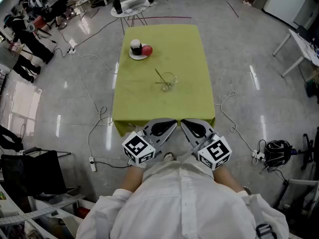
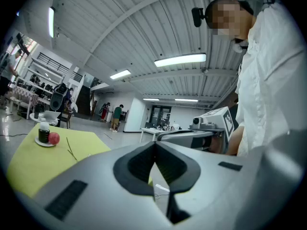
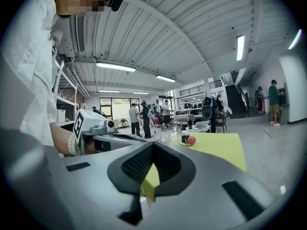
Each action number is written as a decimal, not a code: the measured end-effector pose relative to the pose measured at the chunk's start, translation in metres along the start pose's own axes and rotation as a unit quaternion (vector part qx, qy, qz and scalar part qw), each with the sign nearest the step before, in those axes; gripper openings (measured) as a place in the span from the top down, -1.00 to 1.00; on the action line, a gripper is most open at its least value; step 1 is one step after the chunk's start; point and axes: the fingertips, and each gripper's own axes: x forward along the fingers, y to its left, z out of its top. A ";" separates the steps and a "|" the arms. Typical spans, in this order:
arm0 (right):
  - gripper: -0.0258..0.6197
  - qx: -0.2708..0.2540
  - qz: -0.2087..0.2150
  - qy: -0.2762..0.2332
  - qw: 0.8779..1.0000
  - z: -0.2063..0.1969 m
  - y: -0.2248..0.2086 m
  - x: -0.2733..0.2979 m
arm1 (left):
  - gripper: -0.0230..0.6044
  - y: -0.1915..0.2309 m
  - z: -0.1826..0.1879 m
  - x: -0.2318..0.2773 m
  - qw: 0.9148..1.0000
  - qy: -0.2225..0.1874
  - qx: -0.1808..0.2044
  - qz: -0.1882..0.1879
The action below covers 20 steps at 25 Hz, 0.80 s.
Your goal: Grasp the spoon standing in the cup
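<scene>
We are looking down on one long table that is wearing a yellow-green cloth, and we are standing at its near short end. We are holding two grippers in front of our white shirt, just off that near edge. The left gripper and the right gripper are angling inward, so their tips are lying just beside each other. Each one is carrying one marker cube at its back. Both are clenching on nothing: in each gripper view the dark pads are pressing together at the tips, with only cloth and floor showing past them.

One white plate is sitting toward the far left of the table. One clear cup is standing near the middle of the cloth, well apart from both grippers and between them and the plate. It is lying roughly straight ahead of the left gripper's tip. One dark jar with a pale lid is standing on the plate, and one red round fruit is resting just beside it on its right.

One spoon is standing in the cup. It is leaning, with its thin handle rising out over the rim toward the far left. Neither gripper is touching it or the cup; a broad stretch of bare cloth is lying between them
</scene>
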 end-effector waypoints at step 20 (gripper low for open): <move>0.91 0.002 0.017 -0.005 1.000 0.003 0.006 0.006 | 0.91 0.003 -0.003 -0.005 1.000 0.004 -0.008 0.000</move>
